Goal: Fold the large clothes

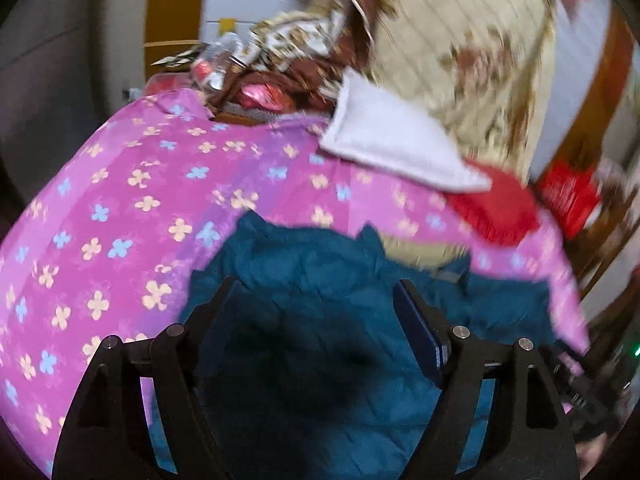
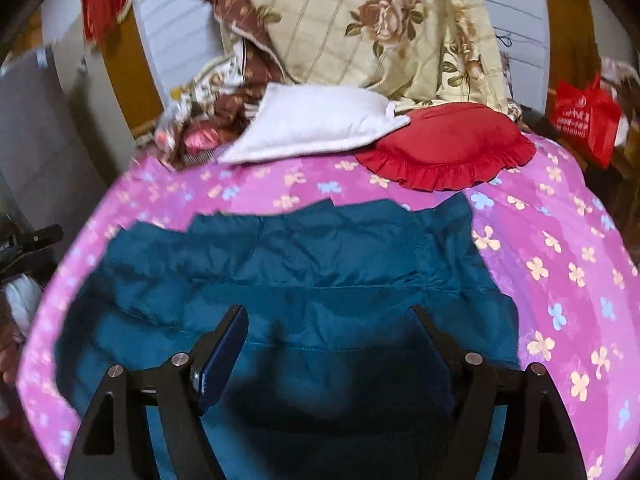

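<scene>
teal jacket (image 2: 288, 264) lies under both tongs (image 1: 316, 292) (image 2: 330, 316), spread wide, holding nothing.

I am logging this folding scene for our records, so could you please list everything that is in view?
Garment: one, teal, quilted, spread flat on the bedspread, under both grippers.
Bedspread: one, pink and purple with small flowers, covering the bed.
Frilled cushion: one, red, at the far end of the bed.
Pillow: one, white, beside the cushion, its corner touching or overlapping it.
Floral quilt: one, cream with brown roses, piled behind the pillow.
Brown patterned bedding: brown and white, bunched to the left of the pillow; count unclear.
Bag: one, red, right of the bed.
Left gripper: one, black, open, above the garment.
Right gripper: one, black, open, above the garment.
</scene>
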`<action>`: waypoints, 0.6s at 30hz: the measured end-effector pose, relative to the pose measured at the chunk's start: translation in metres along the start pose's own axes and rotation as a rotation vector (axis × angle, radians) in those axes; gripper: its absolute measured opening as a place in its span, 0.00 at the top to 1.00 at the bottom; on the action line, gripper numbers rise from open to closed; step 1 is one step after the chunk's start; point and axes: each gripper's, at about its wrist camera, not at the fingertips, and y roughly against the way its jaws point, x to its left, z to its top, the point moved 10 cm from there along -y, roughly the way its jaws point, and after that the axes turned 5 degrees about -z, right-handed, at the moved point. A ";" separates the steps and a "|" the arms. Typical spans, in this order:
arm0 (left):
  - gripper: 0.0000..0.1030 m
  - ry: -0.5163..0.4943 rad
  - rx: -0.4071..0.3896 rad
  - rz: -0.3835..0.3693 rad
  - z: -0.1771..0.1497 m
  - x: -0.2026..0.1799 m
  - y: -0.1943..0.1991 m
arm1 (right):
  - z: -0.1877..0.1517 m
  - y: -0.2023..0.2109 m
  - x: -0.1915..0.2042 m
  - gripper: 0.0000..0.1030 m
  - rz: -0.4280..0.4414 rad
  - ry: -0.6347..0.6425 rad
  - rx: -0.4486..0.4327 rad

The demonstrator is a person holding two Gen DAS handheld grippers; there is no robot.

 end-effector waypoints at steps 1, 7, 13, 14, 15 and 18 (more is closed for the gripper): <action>0.24 -0.019 0.016 0.014 -0.005 -0.004 -0.012 | 0.000 -0.010 0.002 0.24 -0.015 0.009 0.012; 0.24 -0.106 0.137 0.177 -0.028 0.007 -0.090 | 0.003 -0.065 -0.004 0.24 -0.076 0.019 0.086; 0.24 -0.066 0.129 0.201 -0.020 0.028 -0.123 | 0.011 -0.094 -0.021 0.24 -0.080 -0.018 0.107; 0.24 -0.067 0.130 0.207 -0.017 0.030 -0.127 | 0.013 -0.100 -0.023 0.24 -0.077 -0.026 0.110; 0.24 -0.073 0.131 0.213 -0.014 0.030 -0.131 | 0.015 -0.105 -0.026 0.24 -0.076 -0.030 0.113; 0.24 -0.095 0.135 0.233 -0.006 0.027 -0.142 | 0.022 -0.118 -0.027 0.23 -0.080 -0.038 0.128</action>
